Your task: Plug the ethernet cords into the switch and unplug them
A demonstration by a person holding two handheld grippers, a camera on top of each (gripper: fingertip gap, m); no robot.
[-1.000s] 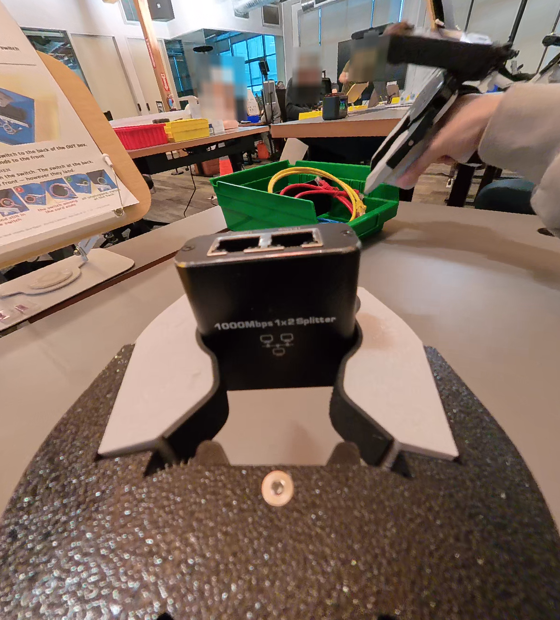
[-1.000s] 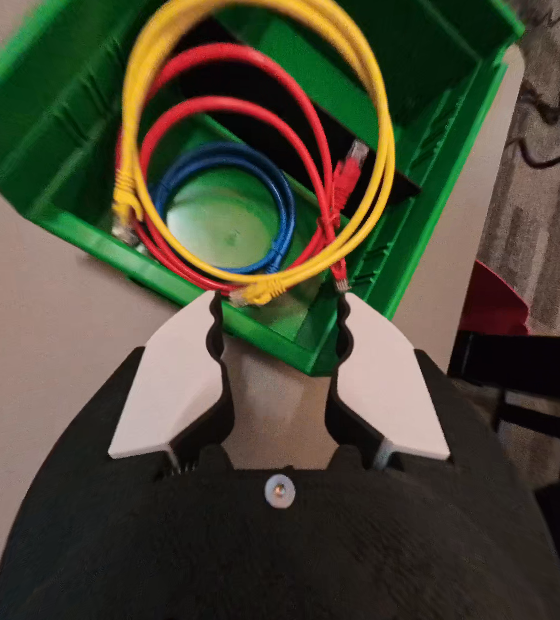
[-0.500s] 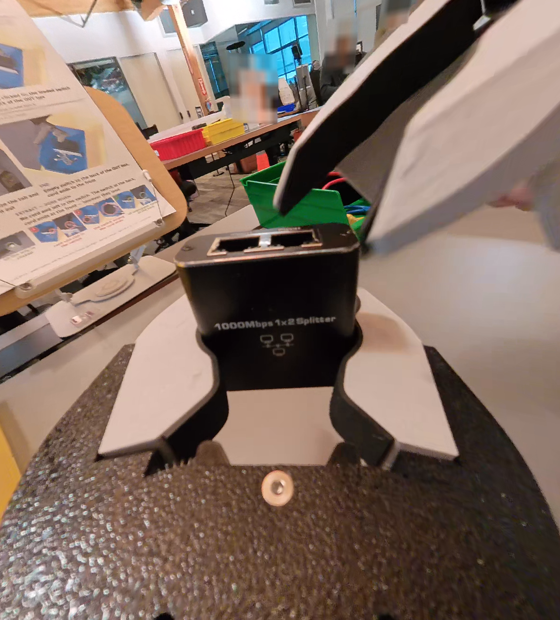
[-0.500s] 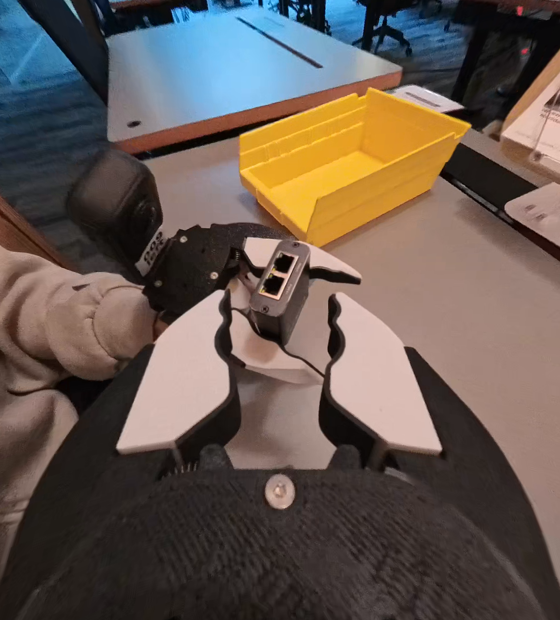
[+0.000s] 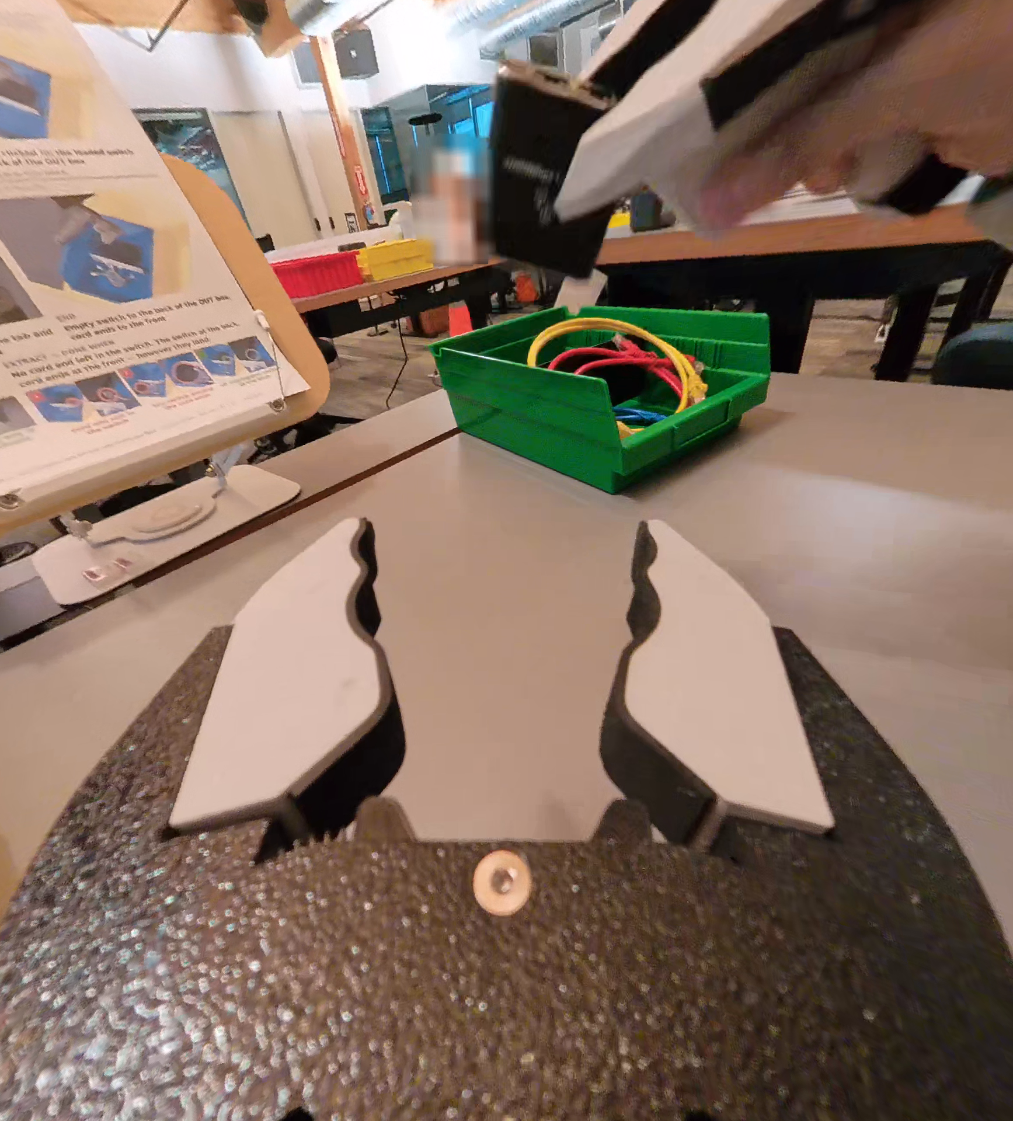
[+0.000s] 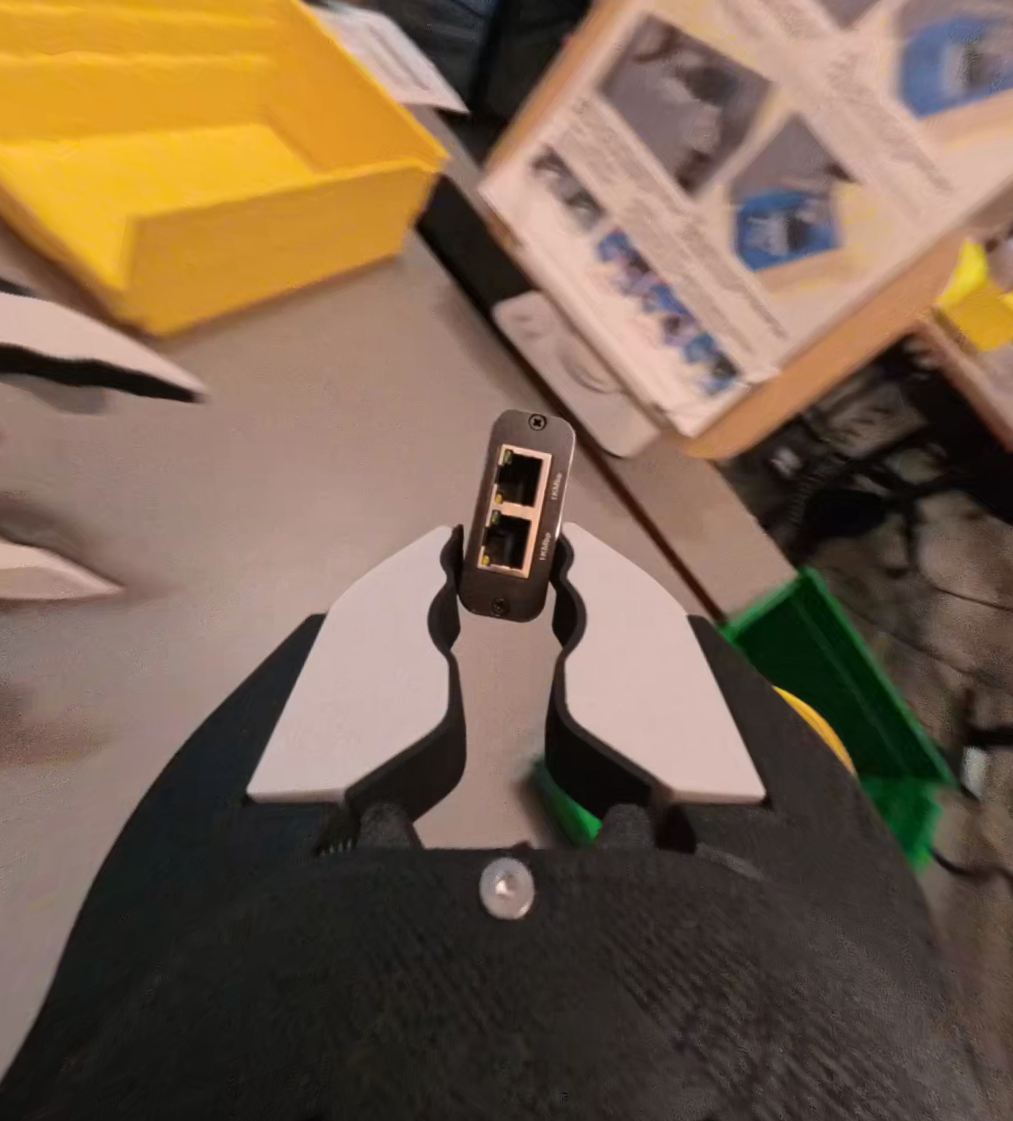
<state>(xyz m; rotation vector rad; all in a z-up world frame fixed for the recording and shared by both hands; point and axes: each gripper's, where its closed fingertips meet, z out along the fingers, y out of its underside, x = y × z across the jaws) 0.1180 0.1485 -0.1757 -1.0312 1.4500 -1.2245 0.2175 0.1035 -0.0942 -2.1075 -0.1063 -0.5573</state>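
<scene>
The black switch (image 6: 516, 515), a small box with two empty ports facing the camera, is clamped between the fingertips of my right gripper (image 6: 507, 549) and held above the grey table (image 6: 309, 485). It also shows in the left wrist view (image 5: 537, 164), high at the upper right, in the right gripper (image 5: 643, 145). My left gripper (image 5: 504, 537) is open and empty, low over the table. Yellow (image 5: 661, 346), red (image 5: 607, 358) and blue (image 5: 640, 415) ethernet cords lie coiled in the green bin (image 5: 528, 400) ahead of it.
A yellow bin (image 6: 200, 176) stands on the table at the far left of the right wrist view. An instruction sheet on a wooden stand (image 5: 97, 285) stands at the table's left edge. Other tables and people are in the background. Across from one pair of fingers to the other is roughly 15 cm.
The switch passed from my left gripper to my right one. The left jaws opened and are now empty. The right gripper closed on the switch and lifted it away up and right.
</scene>
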